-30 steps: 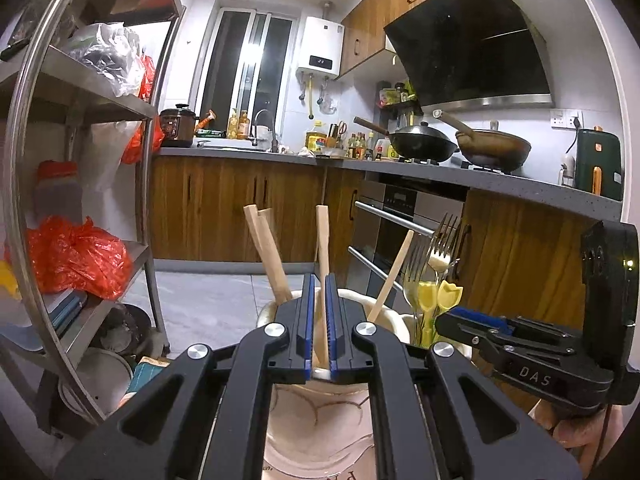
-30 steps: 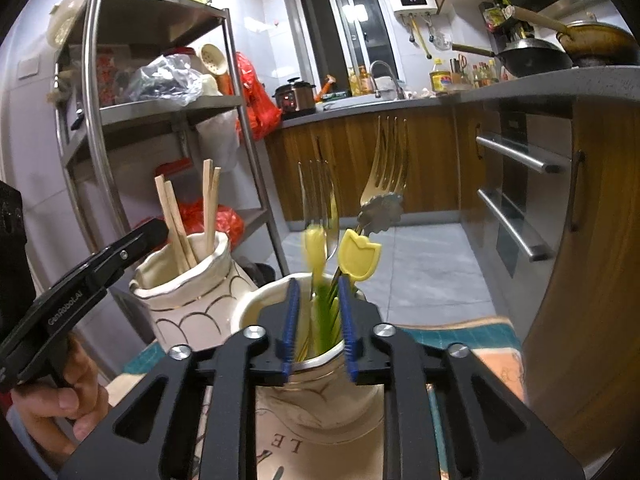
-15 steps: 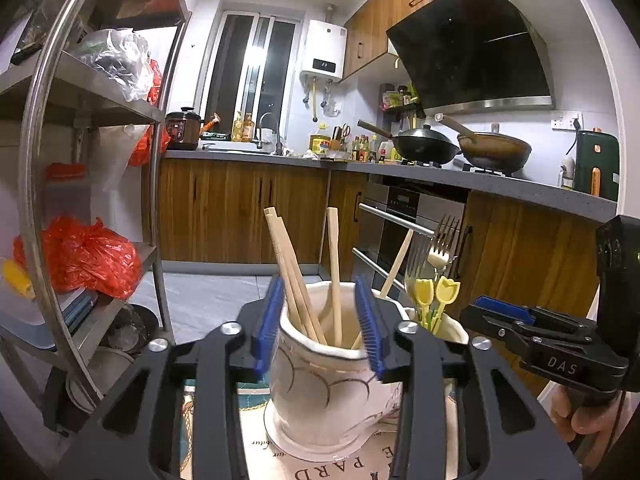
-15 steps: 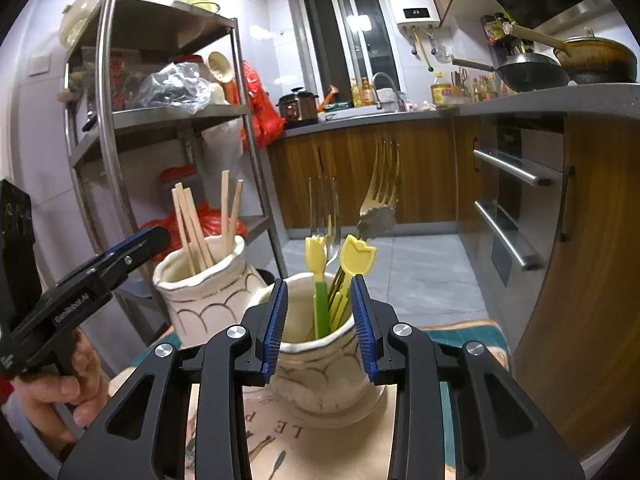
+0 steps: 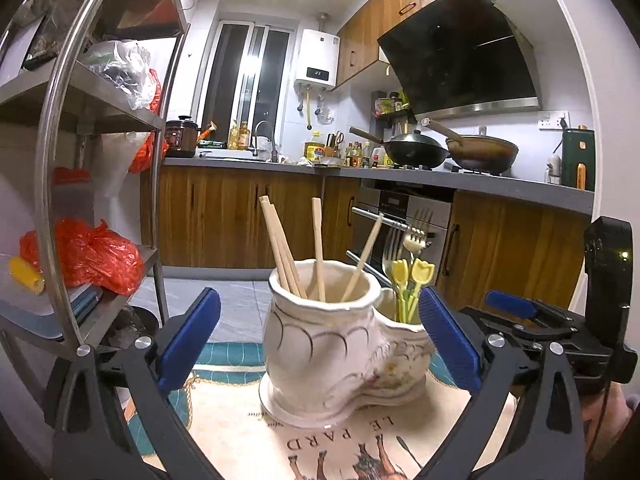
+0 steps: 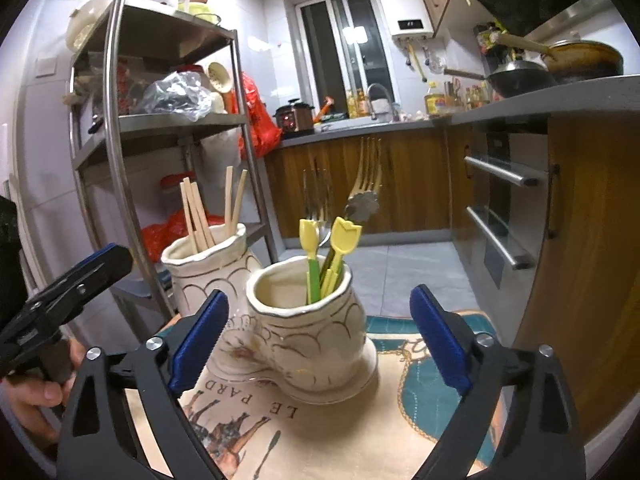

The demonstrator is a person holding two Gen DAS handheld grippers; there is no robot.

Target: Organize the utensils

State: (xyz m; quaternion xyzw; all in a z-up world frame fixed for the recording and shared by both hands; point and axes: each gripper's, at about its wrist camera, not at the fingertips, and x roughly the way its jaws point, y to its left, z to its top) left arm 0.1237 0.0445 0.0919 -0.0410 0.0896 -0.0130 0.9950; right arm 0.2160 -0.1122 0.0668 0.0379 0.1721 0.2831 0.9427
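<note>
A cream twin-pot ceramic holder (image 5: 320, 352) (image 6: 312, 340) stands on a printed placemat (image 5: 240, 408). One pot holds several wooden chopsticks (image 5: 280, 248) (image 6: 200, 216). The other holds forks (image 5: 404, 240) (image 6: 366, 184) and yellow tulip-topped picks (image 5: 412, 276) (image 6: 340, 236). My left gripper (image 5: 319, 295) faces the chopstick pot, its jaws opening wide, the blue pads touching nothing. My right gripper (image 6: 319, 297) faces the fork pot, its jaws also opening, pads clear of it. Each gripper shows at the edge of the other's view: the right gripper (image 5: 520, 312) and the left gripper (image 6: 80, 280).
A steel shelf rack (image 5: 52, 160) (image 6: 112, 140) with red bags (image 5: 92, 256) stands close on the left. Wooden cabinets and an oven (image 6: 500, 216) run along the right under a grey counter (image 5: 480, 184). Tiled floor (image 6: 400, 272) lies beyond the table edge.
Both grippers have opened wide and drawn back from the holder. The left let go of a chopstick; the right came off the pick stems. The utensils stay in their pots.
</note>
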